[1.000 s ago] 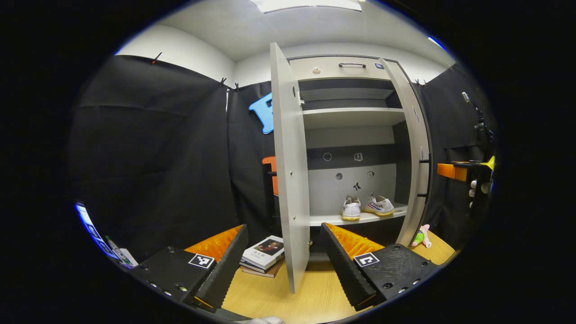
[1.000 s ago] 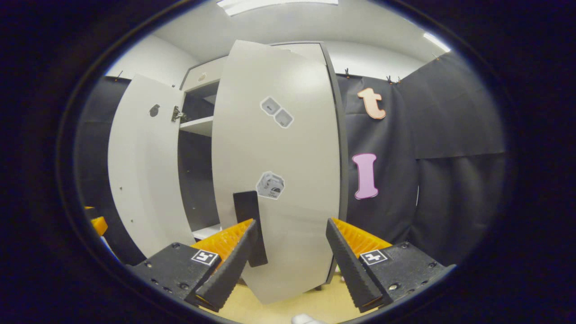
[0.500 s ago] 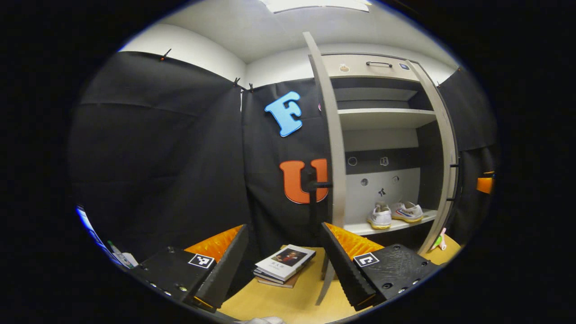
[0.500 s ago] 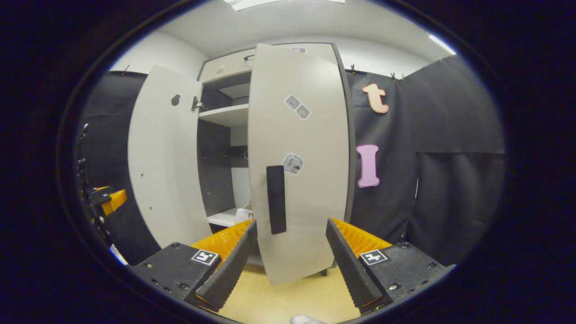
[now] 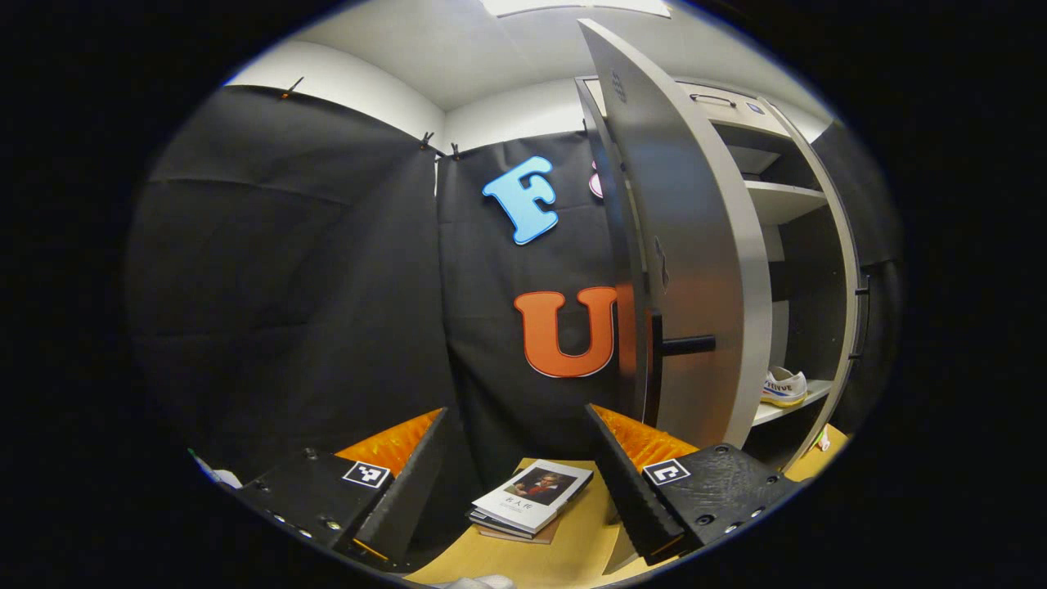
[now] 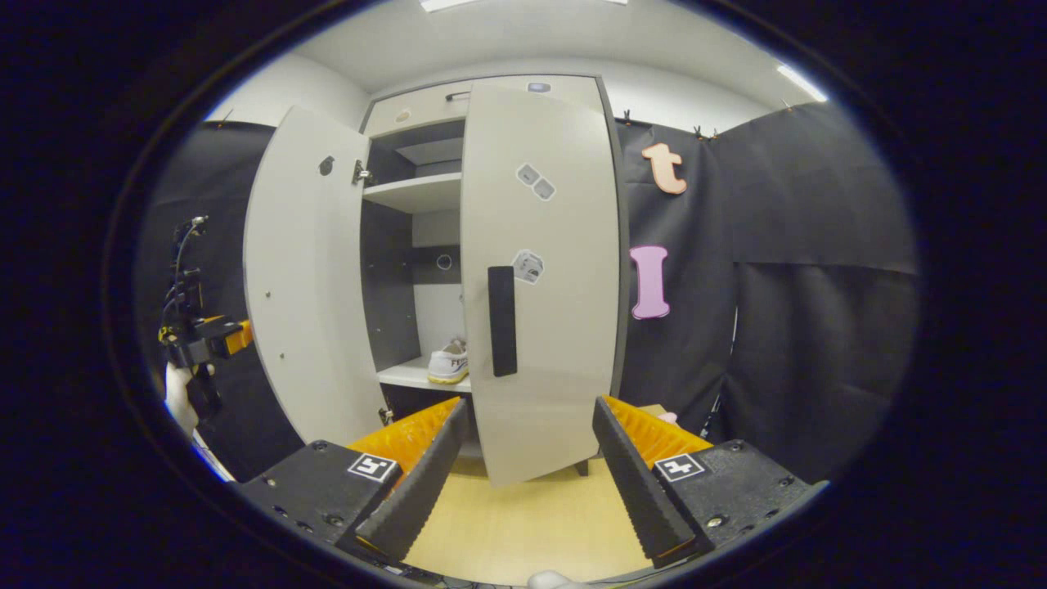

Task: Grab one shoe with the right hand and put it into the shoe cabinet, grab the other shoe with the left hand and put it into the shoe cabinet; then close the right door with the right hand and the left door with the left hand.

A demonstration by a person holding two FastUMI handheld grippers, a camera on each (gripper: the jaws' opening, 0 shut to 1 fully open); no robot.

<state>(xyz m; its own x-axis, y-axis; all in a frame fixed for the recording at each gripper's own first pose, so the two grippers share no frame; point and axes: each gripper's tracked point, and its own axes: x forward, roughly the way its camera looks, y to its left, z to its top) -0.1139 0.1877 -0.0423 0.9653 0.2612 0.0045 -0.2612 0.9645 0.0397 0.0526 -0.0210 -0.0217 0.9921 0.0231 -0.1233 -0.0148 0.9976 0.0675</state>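
The grey shoe cabinet point(image 6: 425, 106) stands ahead in the right gripper view. Its right door point(image 6: 556, 327) is nearly shut, dark handle point(image 6: 501, 321) facing me. The left door point(image 6: 307, 278) stands wide open. A white shoe point(image 6: 450, 364) rests on the lower shelf in the gap between the doors. My right gripper point(image 6: 527, 483) is open and holds nothing, a little back from the right door. My left gripper point(image 5: 515, 483) is open too, at the outer face of the left door point(image 5: 695, 245), whose handle point(image 5: 687, 345) sticks out. One shoe point(image 5: 784, 387) shows past that door.
A stack of books point(image 5: 532, 497) lies on the wooden floor beside the left door's foot. A small pink toy point(image 6: 667, 417) sits by the cabinet's right side. A hand holds the left gripper point(image 6: 204, 339) left of the open door. Black cloth walls close both sides.
The right door has swung nearly shut and the right gripper has drawn back from it. The left gripper has come round from the inner side of the left door to its outer face.
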